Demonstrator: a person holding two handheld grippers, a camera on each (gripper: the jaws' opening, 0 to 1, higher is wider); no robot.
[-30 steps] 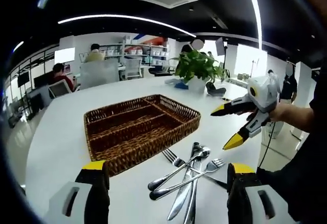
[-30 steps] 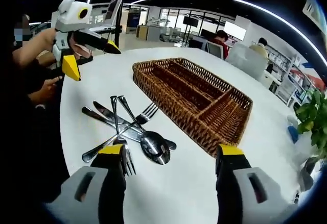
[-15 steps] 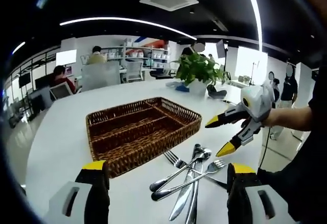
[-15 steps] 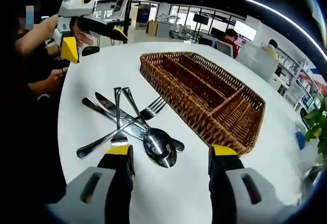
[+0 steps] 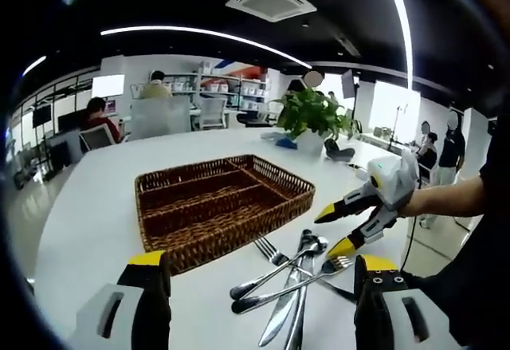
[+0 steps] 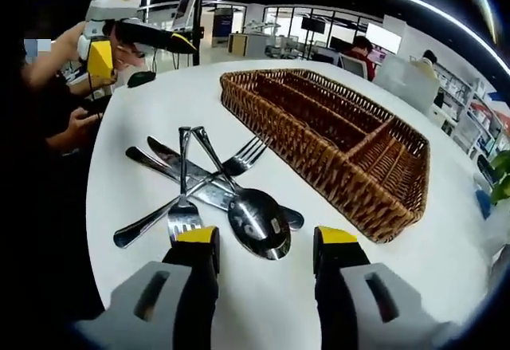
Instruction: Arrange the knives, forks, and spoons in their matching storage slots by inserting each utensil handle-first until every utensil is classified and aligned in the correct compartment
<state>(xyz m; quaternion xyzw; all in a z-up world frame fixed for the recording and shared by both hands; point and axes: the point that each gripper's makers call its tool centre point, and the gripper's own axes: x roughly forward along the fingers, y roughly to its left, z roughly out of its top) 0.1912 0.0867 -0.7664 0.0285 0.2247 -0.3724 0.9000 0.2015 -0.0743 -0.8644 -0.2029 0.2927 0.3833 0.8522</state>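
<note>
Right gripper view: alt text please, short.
The open right gripper hovers just above a large spoon in a crossed pile of cutlery on a white table, beside an empty wicker tray.

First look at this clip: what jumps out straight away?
A crossed heap of cutlery lies on the white table, with a big spoon nearest the open right gripper. Beside the heap sits a wicker tray, its compartments bare. The left gripper, also open, is held above the table's far edge.
</note>
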